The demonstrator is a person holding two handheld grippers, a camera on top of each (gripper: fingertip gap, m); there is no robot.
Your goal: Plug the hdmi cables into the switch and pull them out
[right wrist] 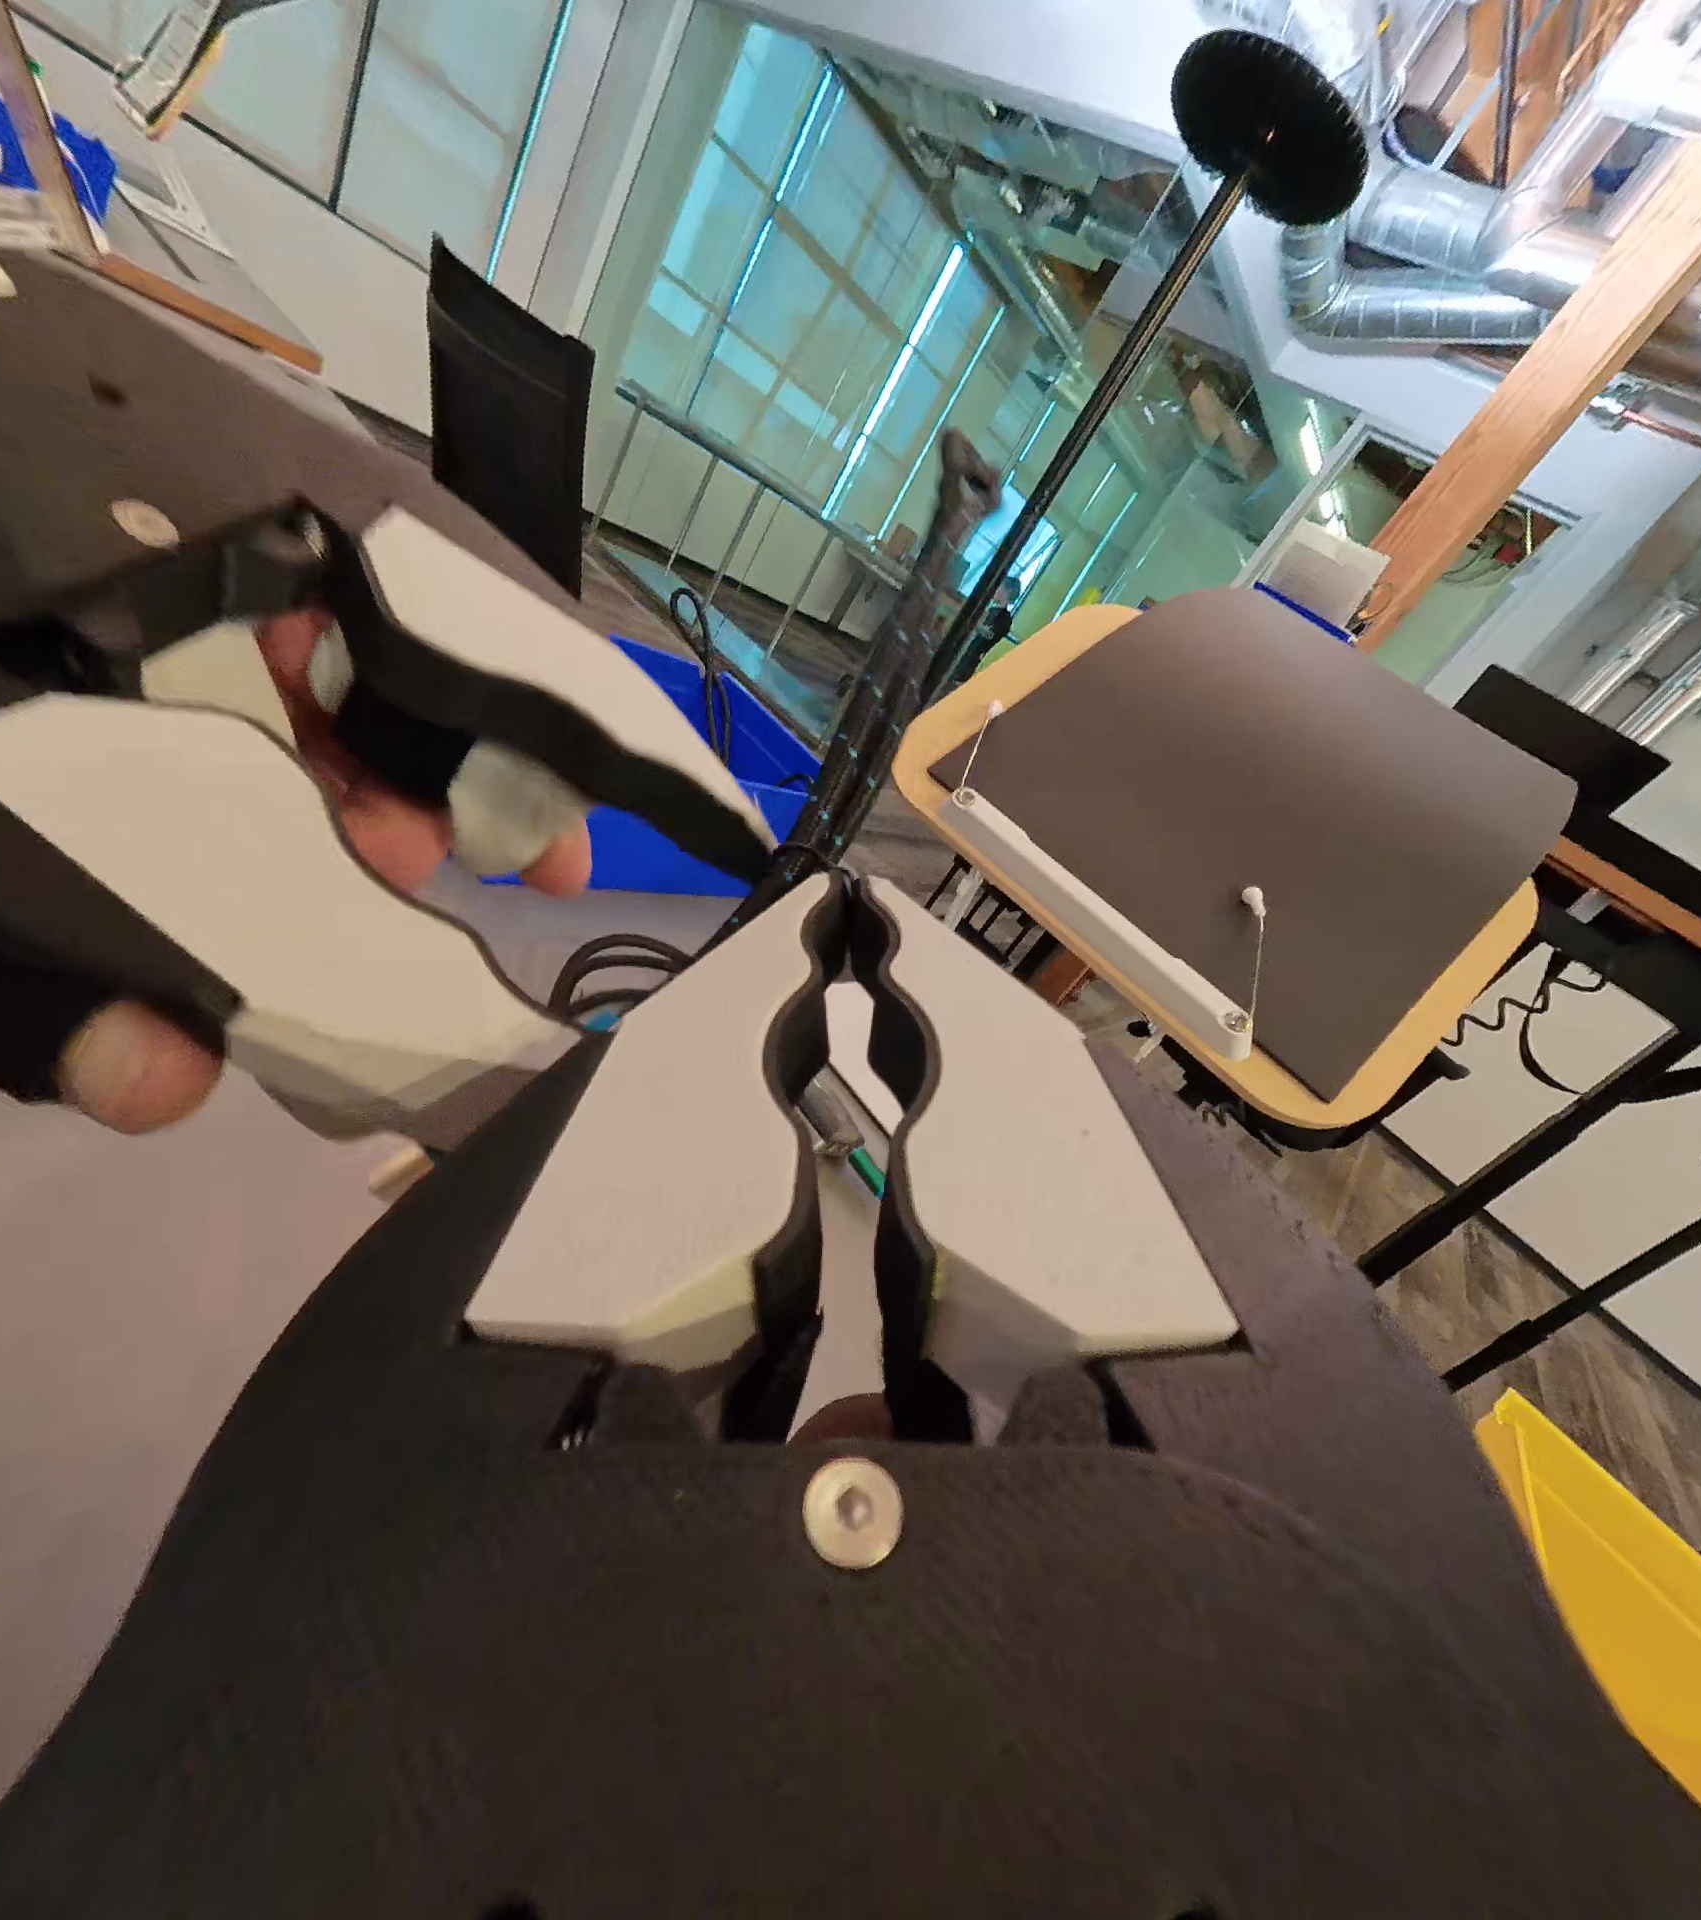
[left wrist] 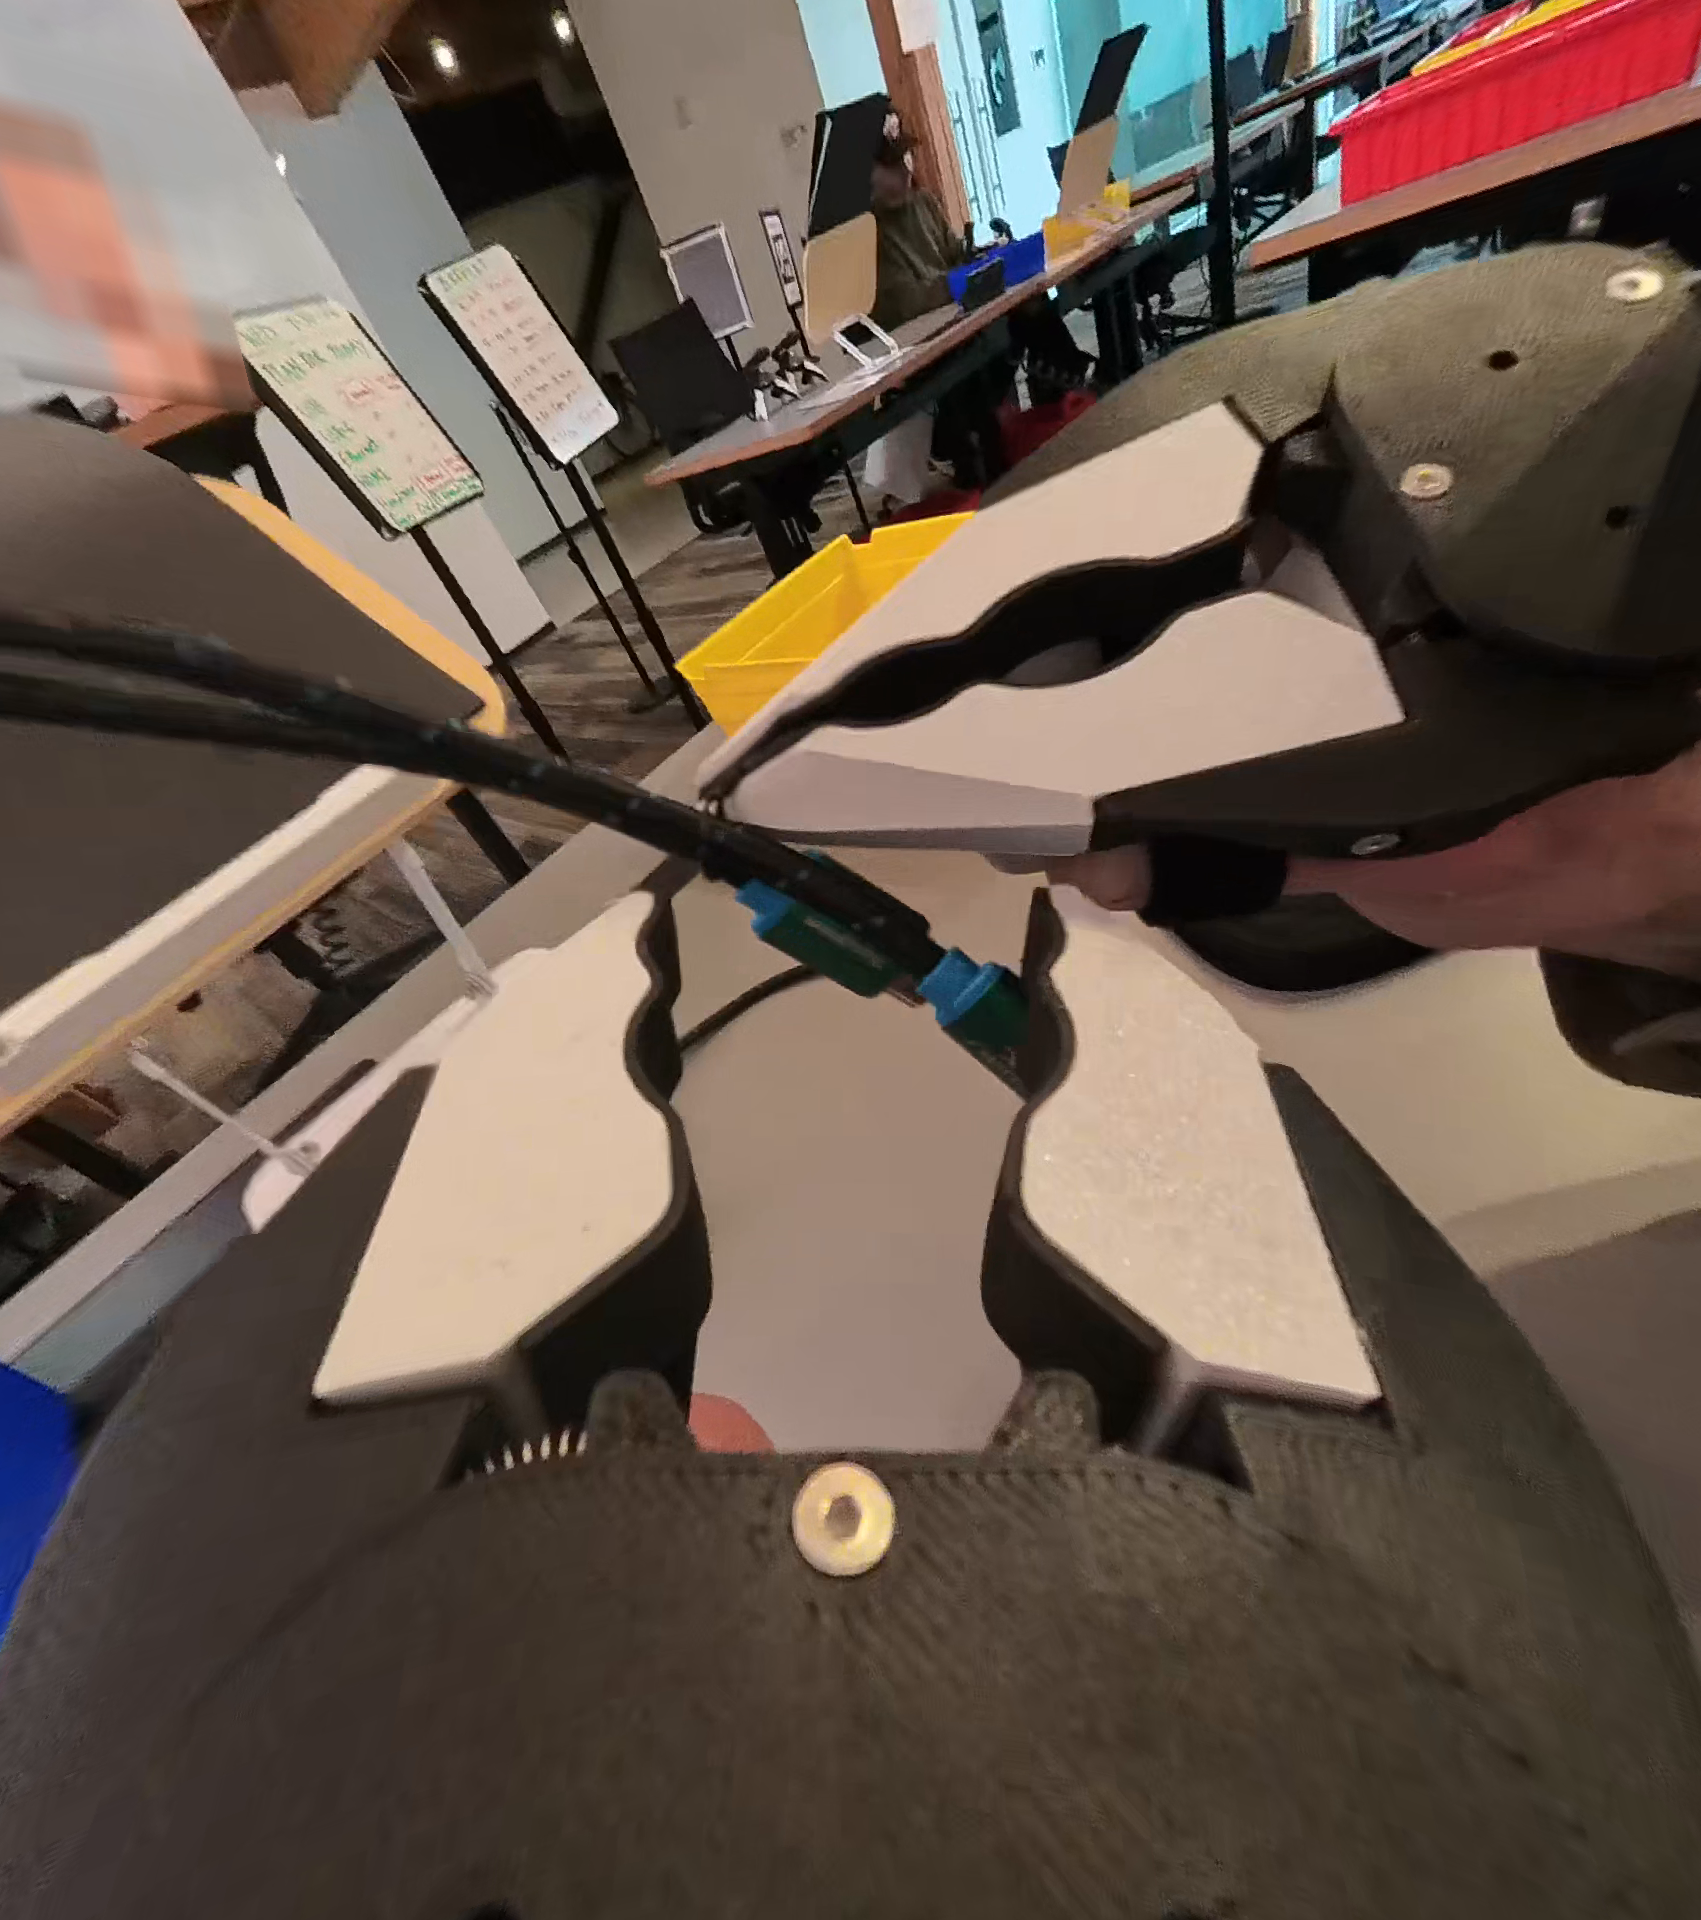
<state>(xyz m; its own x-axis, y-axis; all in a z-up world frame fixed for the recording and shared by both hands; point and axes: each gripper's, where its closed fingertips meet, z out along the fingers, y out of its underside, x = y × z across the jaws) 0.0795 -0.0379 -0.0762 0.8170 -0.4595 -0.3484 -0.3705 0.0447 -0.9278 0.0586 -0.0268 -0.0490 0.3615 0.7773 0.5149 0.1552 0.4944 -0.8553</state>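
In the left wrist view, the left claw stands wide open above the pale grey desk, its white-faced fingers spread with nothing between them. Just past the fingertips hang the black braided HDMI cables, ending in two dark green plugs with blue collars; the nearer plug lies close against the inner edge of the finger on the right side of the picture, though contact cannot be judged. The cables sweep away to the left, off the picture's edge. Just above the plugs, the right claw comes in from the right, closed to a point with its tips pinching the braided cables just behind the plugs. A bare hand in a black fingerless glove holds its handle.

In the right wrist view, the right claw has its black wavy-edged fingers pressed together at the tips on the cables, and a metal connector end shows through the gap lower down. Beyond stand a yellow plastic bin and a tilted black board with a tan wooden rim. The switch cannot be made out in either view.
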